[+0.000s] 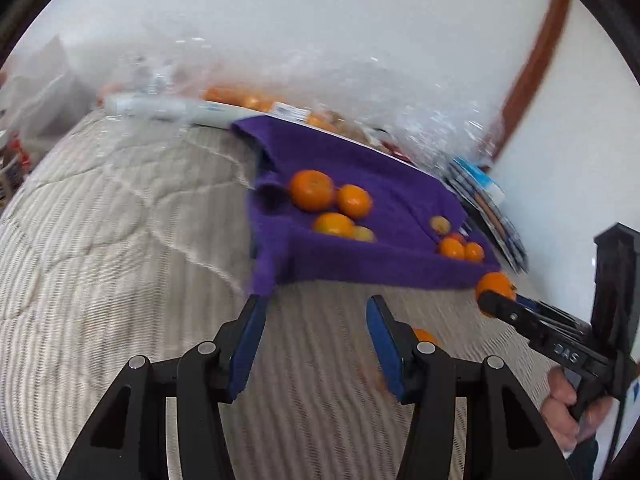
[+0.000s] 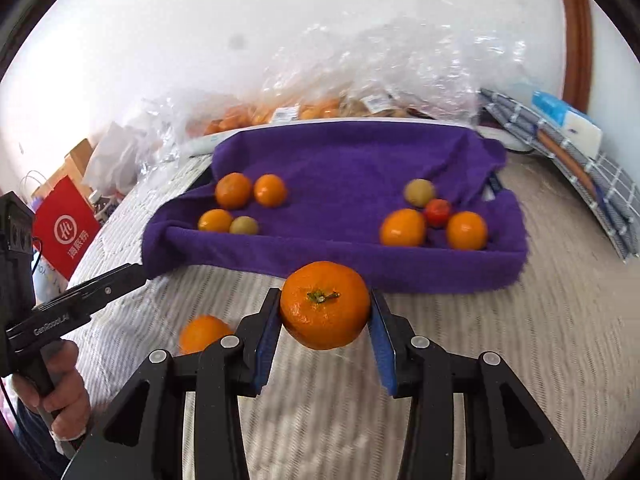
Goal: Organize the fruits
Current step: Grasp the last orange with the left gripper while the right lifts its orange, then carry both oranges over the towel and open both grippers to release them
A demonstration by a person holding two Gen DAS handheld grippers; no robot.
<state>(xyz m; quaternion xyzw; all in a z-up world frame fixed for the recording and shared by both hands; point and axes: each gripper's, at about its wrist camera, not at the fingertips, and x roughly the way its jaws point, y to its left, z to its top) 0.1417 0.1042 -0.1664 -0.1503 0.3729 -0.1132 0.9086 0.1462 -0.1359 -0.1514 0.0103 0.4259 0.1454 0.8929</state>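
My right gripper (image 2: pixel 325 308) is shut on a large orange (image 2: pixel 325 305), held above the striped bed in front of the purple towel (image 2: pixel 340 160); the orange also shows in the left wrist view (image 1: pixel 495 285). On the towel, a left group of several oranges (image 2: pixel 233 191) with a greenish fruit (image 2: pixel 244 225), and a right group of oranges (image 2: pixel 403 227) with a small red fruit (image 2: pixel 437 213). One loose orange (image 2: pixel 202 334) lies on the bed. My left gripper (image 1: pixel 316 320) is open and empty, near the towel's front edge (image 1: pixel 360 268).
Clear plastic bags of fruit (image 2: pixel 304 108) lie behind the towel against the white wall. A checked cloth and a box (image 2: pixel 568 124) lie at the right. A red bag (image 2: pixel 66 228) stands off the bed's left side.
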